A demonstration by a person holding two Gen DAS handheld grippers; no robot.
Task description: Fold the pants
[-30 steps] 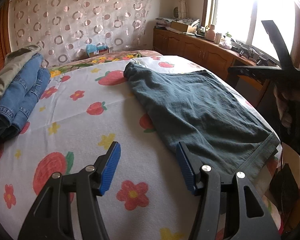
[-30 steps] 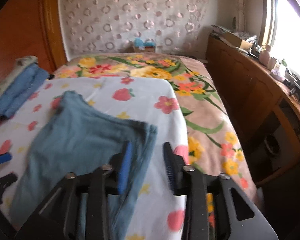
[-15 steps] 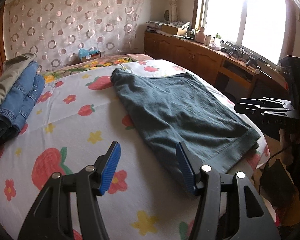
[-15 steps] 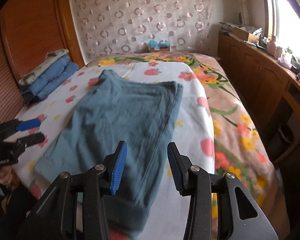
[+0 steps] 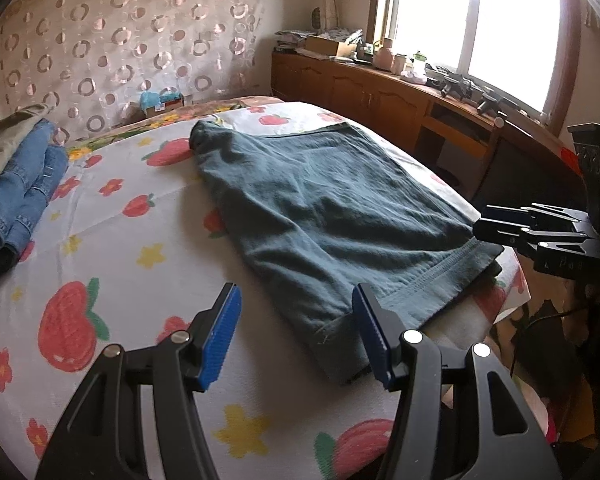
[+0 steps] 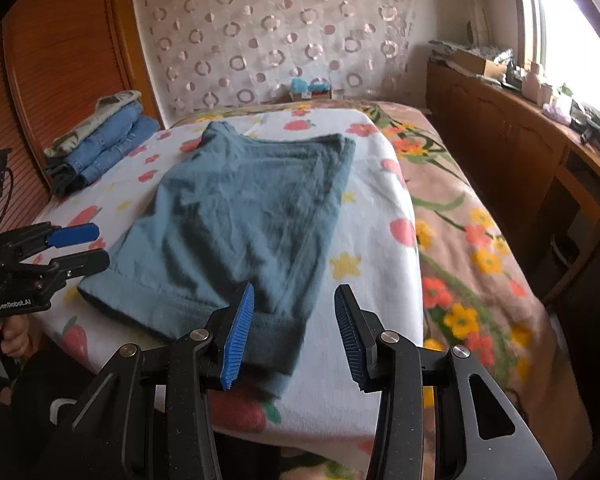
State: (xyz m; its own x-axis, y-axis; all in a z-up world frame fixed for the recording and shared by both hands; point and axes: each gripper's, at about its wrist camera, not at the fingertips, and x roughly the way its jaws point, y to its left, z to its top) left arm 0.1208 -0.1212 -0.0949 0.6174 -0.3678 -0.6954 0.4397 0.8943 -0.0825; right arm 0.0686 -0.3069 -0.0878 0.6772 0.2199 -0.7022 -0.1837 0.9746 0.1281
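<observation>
- Dark teal pants (image 5: 324, 208) are lying flat, folded over, on the bed's white flower-print sheet (image 5: 112, 216), hem end toward the near edge.
- Left hand-held gripper (image 5: 296, 336) is hovering over the near left hem corner, jaws standing apart, nothing clamped between the blue pads (image 5: 220, 344).
- Right hand-held gripper (image 6: 294, 334) is hanging over the near right hem corner, jaws parted somewhat narrower, pads not pressing the cloth.
- A stack of folded jeans (image 6: 104, 140) is sitting near the wooden headboard (image 6: 60, 80), well apart from the pants.
- A wooden cabinet (image 5: 380, 96) is running under the window.
</observation>
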